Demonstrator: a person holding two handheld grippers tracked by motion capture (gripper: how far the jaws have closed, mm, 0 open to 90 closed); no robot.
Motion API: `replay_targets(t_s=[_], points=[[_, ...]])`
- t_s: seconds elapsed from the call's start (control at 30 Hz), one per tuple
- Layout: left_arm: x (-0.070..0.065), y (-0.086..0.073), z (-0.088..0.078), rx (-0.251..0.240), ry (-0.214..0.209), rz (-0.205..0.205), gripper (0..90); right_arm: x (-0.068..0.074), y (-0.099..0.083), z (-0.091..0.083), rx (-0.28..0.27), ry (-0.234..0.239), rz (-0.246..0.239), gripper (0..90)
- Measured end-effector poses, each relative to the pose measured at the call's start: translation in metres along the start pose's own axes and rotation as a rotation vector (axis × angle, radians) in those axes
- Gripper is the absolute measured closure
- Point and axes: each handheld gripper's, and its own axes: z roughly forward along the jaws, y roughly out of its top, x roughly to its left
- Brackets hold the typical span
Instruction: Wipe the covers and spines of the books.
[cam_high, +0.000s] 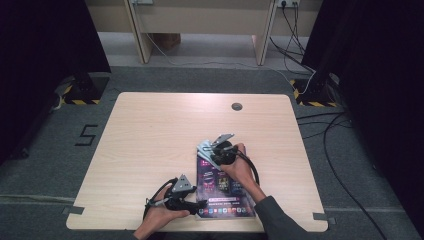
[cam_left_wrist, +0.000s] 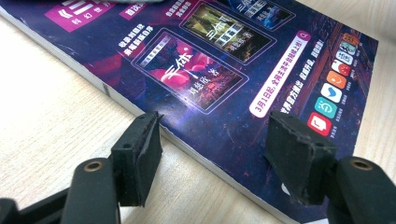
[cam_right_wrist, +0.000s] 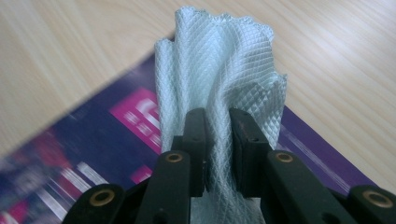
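**Cloth pinched over magazine**

Right gripper (cam_right_wrist: 217, 126) jaws pinch a pale blue waffle-weave cloth (cam_right_wrist: 219, 70), bunched over the far end of the purple magazine (cam_high: 222, 187). Magazine lies flat on the bench (cam_high: 150, 135), near the front edge. Left gripper (cam_left_wrist: 212, 149) jaws spread, straddling the magazine's near-left edge, pads not squeezing it.

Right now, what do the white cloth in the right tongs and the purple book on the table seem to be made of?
The white cloth looks like a thin nonwoven or paper wipe: a diamond-embossed, matte surface, crumpled in soft folds between the pads of the right tongs. The purple book seems to be paper with a glossy printed cover: light reflects on it, and a pale page edge shows along its side. The table looks like light wood laminate.
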Motion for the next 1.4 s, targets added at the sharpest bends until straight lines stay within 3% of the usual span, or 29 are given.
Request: replay_targets(t_s=[0.27, 0.4, 0.5, 0.57, 0.67, 0.73, 1.07, 1.17, 1.27, 1.4], points=[[0.0, 0.0, 0.0, -0.004, 0.001, 0.001, 35.1, -0.054, -0.036, -0.025, 0.01, -0.087, 0.139, 77.7], [0.0, 0.0, 0.0, -0.003, 0.001, 0.002, 35.2, -0.07, -0.048, -0.034, 0.011, -0.117, 0.182, 77.7], [0.0, 0.0, 0.0, -0.003, -0.002, 0.002, 35.2, -0.071, -0.05, -0.035, 0.014, -0.127, 0.196, 78.0], [0.0, 0.0, 0.0, -0.003, 0.0, 0.002, 35.1, -0.068, -0.049, -0.035, 0.018, -0.142, 0.171, 78.6], [0.0, 0.0, 0.0, -0.003, -0.003, 0.004, 35.1, -0.06, -0.047, -0.032, 0.003, -0.099, 0.164, 78.6], [0.0, 0.0, 0.0, -0.005, -0.002, 0.002, 34.9, -0.05, -0.041, -0.029, 0.007, -0.104, 0.129, 78.6], [0.0, -0.001, 0.0, -0.007, 0.001, 0.006, 34.7, 0.013, -0.008, -0.003, -0.036, 0.058, 0.0, 78.3], [0.0, -0.001, 0.0, -0.008, 0.001, 0.006, 34.7, 0.027, -0.001, 0.001, -0.039, 0.076, -0.021, 78.4], [0.0, -0.001, 0.0, -0.007, 0.001, 0.006, 34.7, 0.032, 0.0, 0.001, -0.038, 0.097, -0.039, 78.3], [0.0, -0.002, 0.0, -0.01, 0.001, 0.005, 34.6, 0.03, -0.003, 0.001, -0.044, 0.116, -0.011, 76.6]])
